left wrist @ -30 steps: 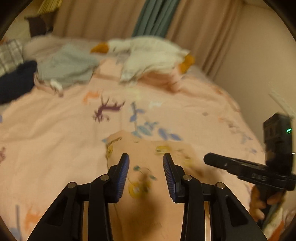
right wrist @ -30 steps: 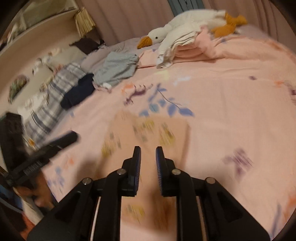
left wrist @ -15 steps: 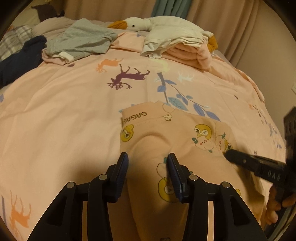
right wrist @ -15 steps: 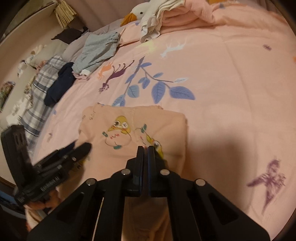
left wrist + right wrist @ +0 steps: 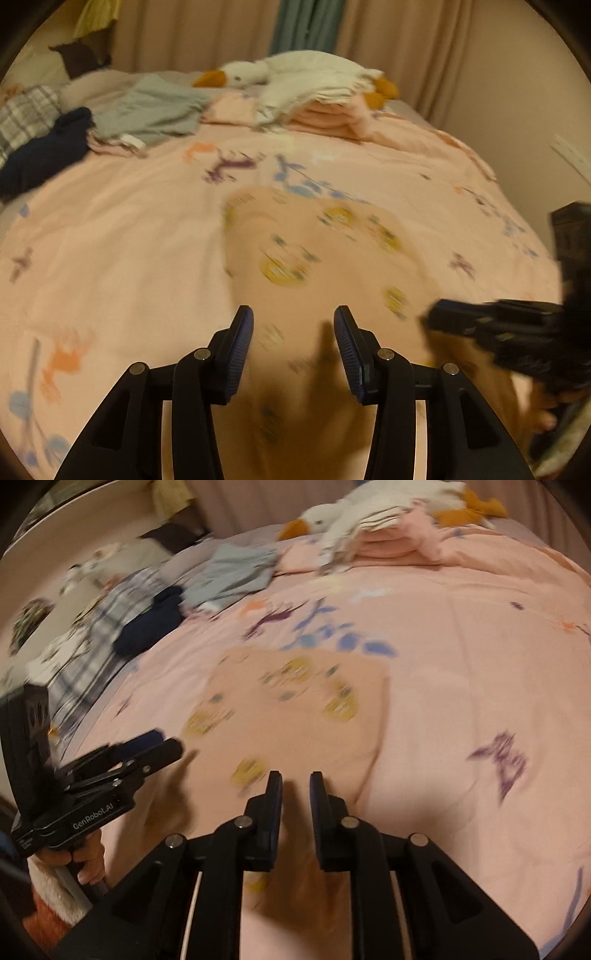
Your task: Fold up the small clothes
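A small peach garment with yellow chick prints (image 5: 317, 266) lies spread on the pink bedspread (image 5: 110, 240); it also shows in the right wrist view (image 5: 295, 709). My left gripper (image 5: 293, 325) is open just above the garment's near part, with no cloth between its fingers. My right gripper (image 5: 295, 786) is open a little over the garment's near edge, with nothing held. Each gripper appears in the other's view, the right one (image 5: 480, 325) and the left one (image 5: 147, 753). Both views are motion-blurred.
A white goose plush (image 5: 295, 74) lies on folded pink cloth (image 5: 332, 118) at the far end of the bed. Grey (image 5: 155, 110), navy (image 5: 48, 147) and plaid (image 5: 22, 110) clothes are piled at far left. A wall (image 5: 517, 92) borders the right.
The right gripper, shut half a second ago, has opened a little. Both grippers have pulled back and lifted away from the garment, which now lies flatter.
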